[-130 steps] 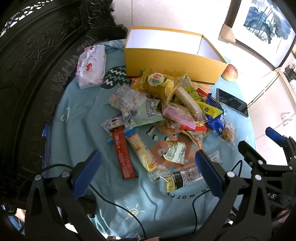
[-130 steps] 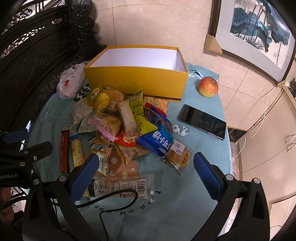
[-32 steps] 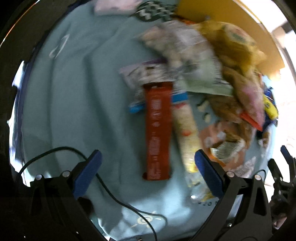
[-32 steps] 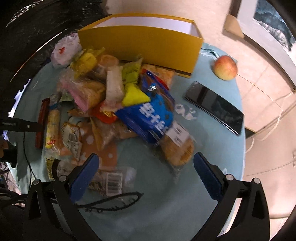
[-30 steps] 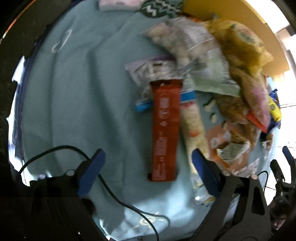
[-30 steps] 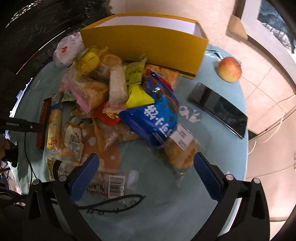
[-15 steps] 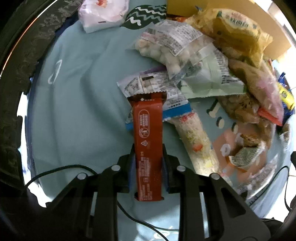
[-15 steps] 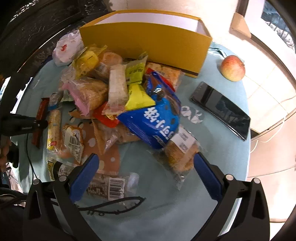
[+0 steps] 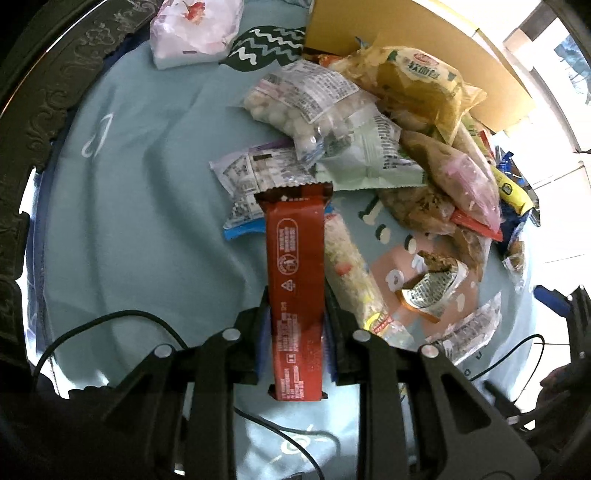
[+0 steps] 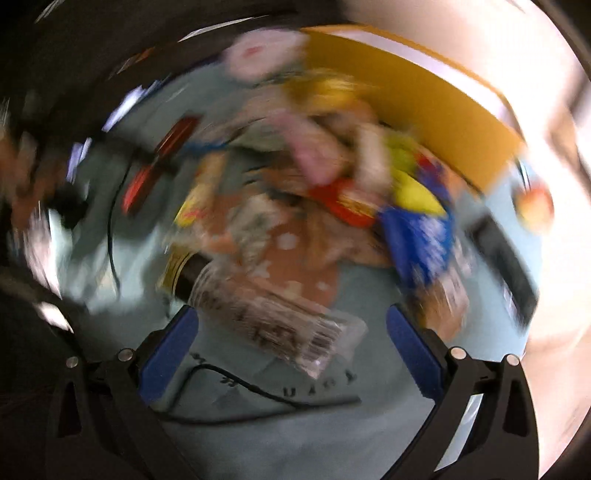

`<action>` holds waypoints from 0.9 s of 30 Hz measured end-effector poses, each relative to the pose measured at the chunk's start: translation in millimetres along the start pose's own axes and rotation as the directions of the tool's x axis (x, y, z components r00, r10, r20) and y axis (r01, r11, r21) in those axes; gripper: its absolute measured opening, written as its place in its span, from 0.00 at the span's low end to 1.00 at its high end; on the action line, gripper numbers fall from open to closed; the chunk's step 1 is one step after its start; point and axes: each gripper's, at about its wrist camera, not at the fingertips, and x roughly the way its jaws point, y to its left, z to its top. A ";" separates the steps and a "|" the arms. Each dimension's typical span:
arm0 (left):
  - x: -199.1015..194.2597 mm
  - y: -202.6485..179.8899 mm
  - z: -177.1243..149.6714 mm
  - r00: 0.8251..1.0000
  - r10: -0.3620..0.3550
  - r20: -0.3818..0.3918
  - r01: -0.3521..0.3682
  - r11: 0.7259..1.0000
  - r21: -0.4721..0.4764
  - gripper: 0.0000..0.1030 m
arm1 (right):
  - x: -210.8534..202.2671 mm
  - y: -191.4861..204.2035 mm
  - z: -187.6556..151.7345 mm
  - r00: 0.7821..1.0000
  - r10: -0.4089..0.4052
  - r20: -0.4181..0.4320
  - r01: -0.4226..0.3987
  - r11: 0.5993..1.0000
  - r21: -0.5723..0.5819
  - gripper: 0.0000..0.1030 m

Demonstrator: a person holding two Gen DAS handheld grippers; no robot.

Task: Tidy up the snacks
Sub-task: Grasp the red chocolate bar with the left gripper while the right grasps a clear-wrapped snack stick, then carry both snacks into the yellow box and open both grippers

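My left gripper (image 9: pixel 295 332) is shut on a long red snack bar (image 9: pixel 295 269) and holds it over the light blue tablecloth (image 9: pixel 147 184). A heap of snack packets (image 9: pixel 369 147) lies beyond it, in front of the open yellow box (image 9: pixel 424 62). The right wrist view is badly blurred. My right gripper (image 10: pixel 291 339) is open and empty, just above a clear wrapped snack (image 10: pixel 273 325) at the near side of the heap (image 10: pixel 332 184). The yellow box (image 10: pixel 424 99) shows at the back there too.
A white and pink bag (image 9: pixel 195 29) lies at the far left by a dark carved wood frame (image 9: pixel 44 92). A black cable (image 9: pixel 110 321) crosses the cloth near me. An apple (image 10: pixel 535 206) and a dark phone (image 10: pixel 509 258) lie at the right.
My left gripper went down over the red bar, closed on it and now holds it. My right gripper is swinging fast to the left and nearer the clear wrapped snack.
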 end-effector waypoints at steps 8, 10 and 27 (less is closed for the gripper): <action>-3.0 20.1 -30.1 1.000 -0.015 0.012 0.015 1.000 -0.011 0.23 | 57.3 30.3 14.9 0.990 -0.085 -0.111 0.052 0.961 -0.273 0.95; -3.0 17.5 -32.5 1.000 -0.018 0.016 0.018 1.000 -0.014 0.23 | 56.8 20.7 18.7 0.990 0.008 -0.138 -0.035 0.981 -0.192 0.64; -52.5 -1.8 -11.7 0.977 -0.162 0.136 0.159 0.987 0.035 0.23 | -52.7 -113.0 34.1 0.928 0.304 0.213 -0.370 0.814 0.447 0.25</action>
